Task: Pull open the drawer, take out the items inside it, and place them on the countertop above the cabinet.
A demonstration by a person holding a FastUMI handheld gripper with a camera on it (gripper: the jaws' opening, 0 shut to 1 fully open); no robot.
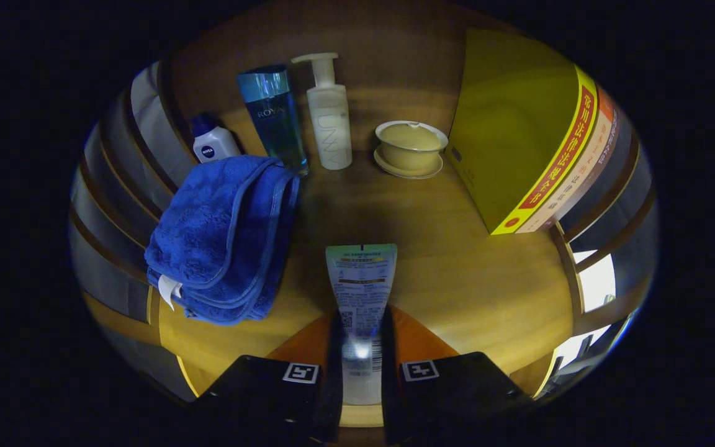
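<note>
my gripper (362, 357) is clamped on a squeeze tube (360, 298), both fingers pressing its sides, its crimped end pointing ahead over the wooden countertop (469, 279). w/ the tube held just above the near edge, a folded blue towel (224, 239) lies toward the left edge. along the back edge, left to right: small white bottle w/ blue cap (211, 143), tall blue bottle (274, 118), white pump bottle (328, 115), lidded cup on a saucer (410, 148). upright books (531, 136) stand at the right edge.
</note>
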